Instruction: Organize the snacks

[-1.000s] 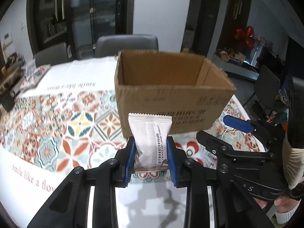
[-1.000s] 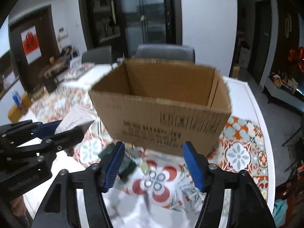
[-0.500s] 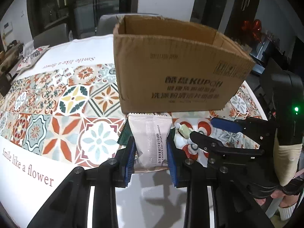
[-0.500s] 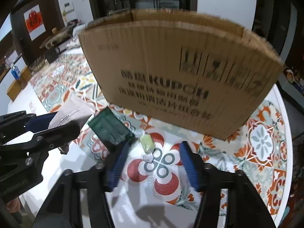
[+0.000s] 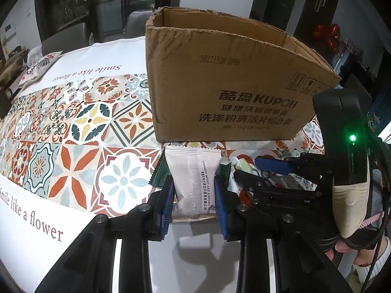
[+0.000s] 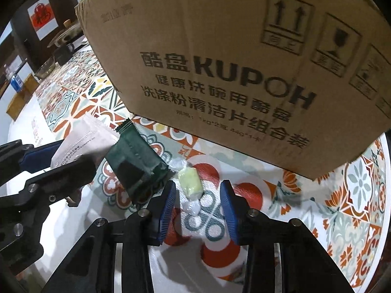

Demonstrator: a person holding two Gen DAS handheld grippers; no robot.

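Your left gripper [image 5: 194, 202] clamps the white foil sachet [image 5: 194, 178]. Your right gripper [image 6: 197, 204], jaws just narrowed, brackets but does not pinch the pale-green wrapped candy [image 6: 190, 183] before the brown cardboard box [image 6: 232, 56]. Risk: the left pad snagging the dark-green packet [image 6: 134, 163] (touching the candy). Only the left view shows the box's open top.

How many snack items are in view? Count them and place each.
3. White packet clamped in the left gripper; dark green packet and pale yellow candy lie on the tablecloth before the cardboard box. The box may hide more.
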